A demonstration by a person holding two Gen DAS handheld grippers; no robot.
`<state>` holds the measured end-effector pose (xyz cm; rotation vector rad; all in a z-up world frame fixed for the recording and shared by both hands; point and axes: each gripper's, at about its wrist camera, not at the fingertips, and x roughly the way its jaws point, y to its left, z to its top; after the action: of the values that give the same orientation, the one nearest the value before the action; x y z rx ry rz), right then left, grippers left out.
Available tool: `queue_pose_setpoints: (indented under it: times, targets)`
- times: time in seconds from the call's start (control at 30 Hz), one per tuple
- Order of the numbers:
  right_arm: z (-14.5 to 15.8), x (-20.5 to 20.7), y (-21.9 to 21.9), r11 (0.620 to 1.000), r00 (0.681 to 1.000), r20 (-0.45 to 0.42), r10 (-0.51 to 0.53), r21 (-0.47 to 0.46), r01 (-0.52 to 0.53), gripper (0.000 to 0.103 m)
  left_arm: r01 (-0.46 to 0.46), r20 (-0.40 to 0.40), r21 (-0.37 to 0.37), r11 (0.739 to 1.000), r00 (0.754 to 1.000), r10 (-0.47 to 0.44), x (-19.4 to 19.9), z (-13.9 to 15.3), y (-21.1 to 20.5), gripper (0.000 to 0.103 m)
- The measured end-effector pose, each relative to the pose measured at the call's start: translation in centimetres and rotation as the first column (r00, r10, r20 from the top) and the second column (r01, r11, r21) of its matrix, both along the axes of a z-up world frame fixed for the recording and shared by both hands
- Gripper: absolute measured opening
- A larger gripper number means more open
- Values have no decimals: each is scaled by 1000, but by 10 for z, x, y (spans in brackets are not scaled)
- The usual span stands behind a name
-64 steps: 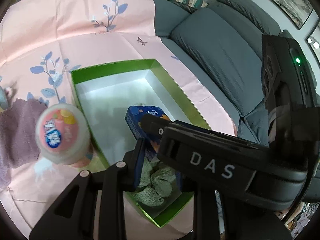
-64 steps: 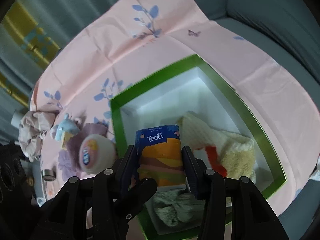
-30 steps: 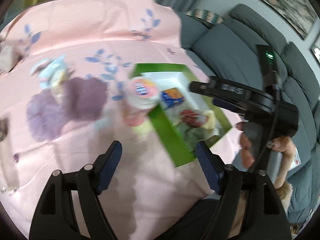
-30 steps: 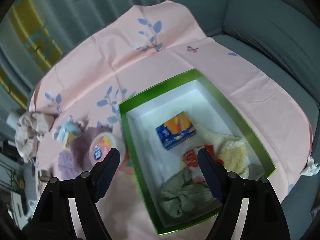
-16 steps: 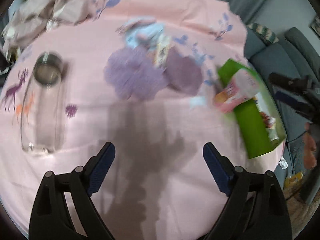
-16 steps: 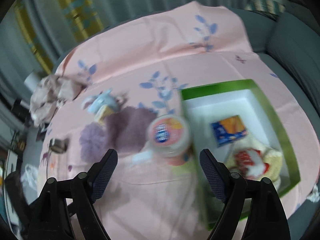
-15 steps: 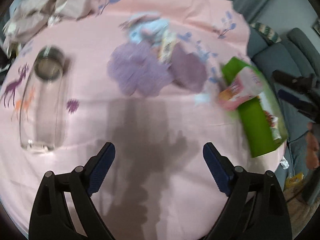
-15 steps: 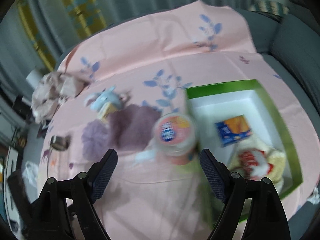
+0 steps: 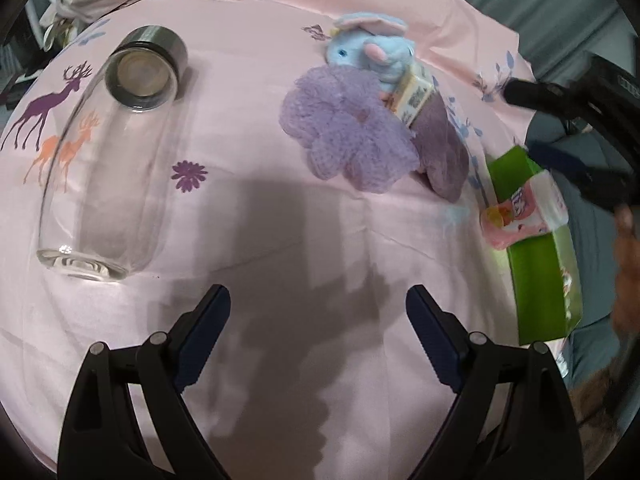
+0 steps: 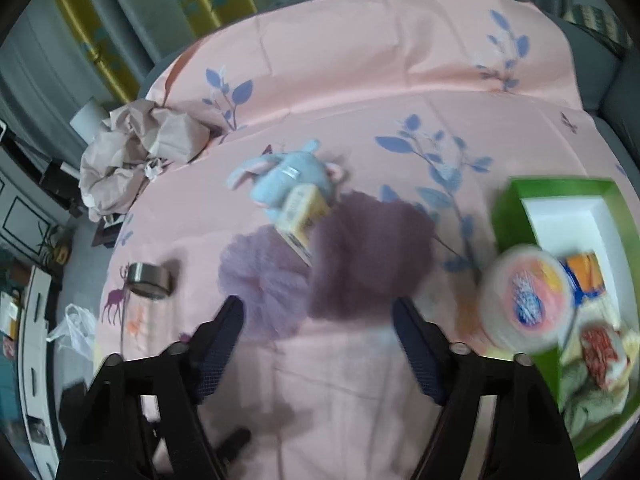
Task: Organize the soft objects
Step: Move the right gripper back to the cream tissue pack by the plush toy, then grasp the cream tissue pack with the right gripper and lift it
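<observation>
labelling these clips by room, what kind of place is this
Most likely a home living room. A grey sofa sits behind a surface draped in a pink leaf-print cloth, long curtains hang at the back, and a blue plush toy and other household bits lie around.

A pink cloth (image 9: 248, 216) printed with blue leaves, deer and a purple flower is covering the tabletop. Lying directly on it: a clear glass bottle (image 9: 108, 168) on its side, its metal cap (image 9: 146, 66) pointing toward the far edge; a lilac mesh puff (image 9: 348, 136) touching a darker purple cloth (image 9: 444, 156); a blue plush toy (image 9: 372, 50) with a small printed carton (image 9: 414, 94) leaning against it and overlapping the puff. A green box (image 10: 508, 208) is sitting at the right edge, with a pink-labelled round tub (image 10: 526, 300) just beside its near wall. Crumpled beige fabric (image 10: 132, 148) is bunching at the far left edge.
</observation>
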<state>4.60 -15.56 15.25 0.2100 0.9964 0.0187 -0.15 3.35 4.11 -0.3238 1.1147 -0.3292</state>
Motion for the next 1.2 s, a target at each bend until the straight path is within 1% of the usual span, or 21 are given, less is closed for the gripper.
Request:
queue_pose_setpoints:
  times: [0.07, 0.1, 0.13, 0.27, 0.3, 0.33, 0.37, 0.43, 0.5, 0.6, 0.63, 0.67, 0.73, 0.8, 0.87, 1.0, 1.07, 1.13, 1.2]
  targets:
    - [-1, 23, 9, 999, 1000, -7, -11, -36, 11, 65, -22, 0, -12, 1000, 1000, 22, 0, 1, 7, 89]
    - [-2, 32, 12, 998, 1000, -13, -22, -57, 22, 64, -36, -3, -18, 999, 999, 36, -1, 1, 11, 89]
    - [-3, 43, 15, 997, 999, -21, -36, -75, 34, 64, -45, -11, -24, 999, 999, 45, 0, 1, 14, 89]
    - [-11, 72, 22, 994, 998, -38, -56, -97, 52, 64, -65, -51, -35, 997, 997, 63, 4, -3, 18, 89]
    - [-16, 79, 24, 993, 997, -51, -61, -102, 56, 62, -67, -56, -35, 997, 996, 65, 4, -3, 17, 89]
    - [-24, 86, 27, 993, 995, -79, -60, -108, 51, 49, -67, -58, -38, 997, 996, 64, 6, -4, 16, 89]
    - [-29, 89, 28, 993, 993, -102, -60, -111, 48, 40, -63, -59, -44, 997, 996, 60, 7, -4, 16, 89]
    - [-41, 96, 29, 994, 989, -132, -65, -99, 52, 40, -59, -60, -43, 997, 997, 57, 6, -4, 15, 89]
    - [-45, 99, 28, 996, 990, -124, -64, -70, 56, 40, -55, -58, -39, 998, 997, 53, 6, -4, 14, 89]
    - [-48, 97, 29, 994, 990, -123, -71, -89, 60, 35, -55, -51, -37, 998, 997, 53, 6, -2, 14, 89]
    - [-47, 95, 30, 993, 990, -125, -70, -100, 58, 29, -55, -50, -39, 998, 997, 53, 7, -2, 14, 89]
    - [-46, 94, 29, 993, 990, -127, -68, -105, 55, 27, -54, -49, -42, 998, 997, 52, 6, -1, 15, 89]
    - [-43, 91, 27, 995, 990, -123, -70, -84, 59, 24, -55, -48, -45, 997, 997, 53, 6, -1, 15, 89]
    - [-36, 85, 22, 996, 991, -107, -74, -51, 69, 24, -60, -46, -46, 997, 997, 58, 6, -1, 16, 89]
    - [-27, 75, 19, 998, 994, -87, -59, -20, 58, 24, -68, -45, -45, 997, 997, 66, 5, 0, 17, 89]
    - [-1, 38, 15, 998, 1000, -24, 8, 59, -7, 24, -60, -44, -34, 998, 997, 59, 4, 0, 16, 89]
    - [6, 20, 12, 994, 999, -9, 42, 103, -41, 24, -62, -44, -32, 998, 997, 60, 4, 0, 15, 89]
    - [8, 2, 11, 989, 997, -2, 77, 130, -77, 24, -64, -47, -39, 997, 997, 62, 3, 1, 16, 89]
    - [6, -11, 13, 986, 994, -8, 105, 132, -103, 24, -65, -49, -47, 997, 997, 63, 3, 0, 16, 89]
